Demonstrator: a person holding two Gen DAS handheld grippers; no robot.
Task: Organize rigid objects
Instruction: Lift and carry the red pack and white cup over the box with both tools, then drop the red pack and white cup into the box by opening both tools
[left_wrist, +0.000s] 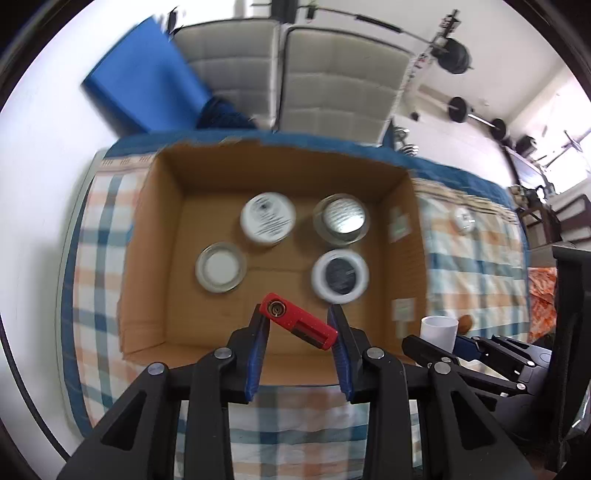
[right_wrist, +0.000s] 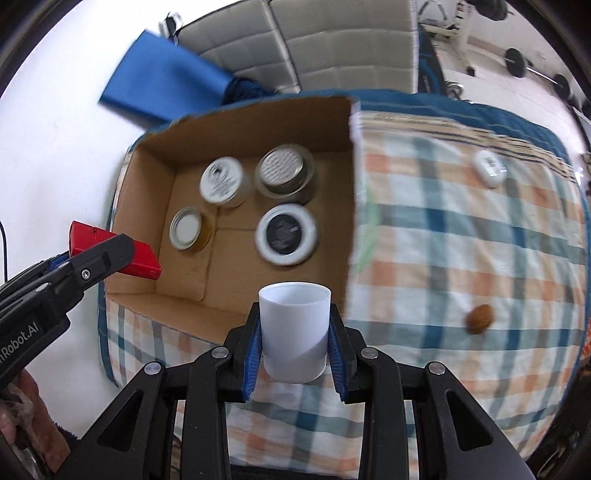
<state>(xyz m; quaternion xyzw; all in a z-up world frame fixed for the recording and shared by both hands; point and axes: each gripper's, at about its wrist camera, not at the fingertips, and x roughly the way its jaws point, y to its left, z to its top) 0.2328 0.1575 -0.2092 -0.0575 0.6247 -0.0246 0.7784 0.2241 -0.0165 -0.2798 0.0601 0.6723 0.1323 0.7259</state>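
An open cardboard box (left_wrist: 155, 258) (right_wrist: 155, 192) stands on a checked cloth and holds several round jars (left_wrist: 267, 218) (right_wrist: 284, 240). My left gripper (left_wrist: 298, 319) is shut on a red rectangular block (left_wrist: 299, 325), held above the box's near side; the block also shows in the right wrist view (right_wrist: 142, 258). My right gripper (right_wrist: 294, 325) is shut on a white plastic cup (right_wrist: 294, 332), held upright above the box's near right corner. The cup shows in the left wrist view (left_wrist: 439, 330) to the right of the box.
A small white round object (right_wrist: 490, 168) (left_wrist: 463, 219) and a brown nut-like object (right_wrist: 479, 319) lie on the checked cloth (right_wrist: 461, 240) right of the box. A blue board (left_wrist: 147, 85) and white padded panels (left_wrist: 332, 81) stand behind the table.
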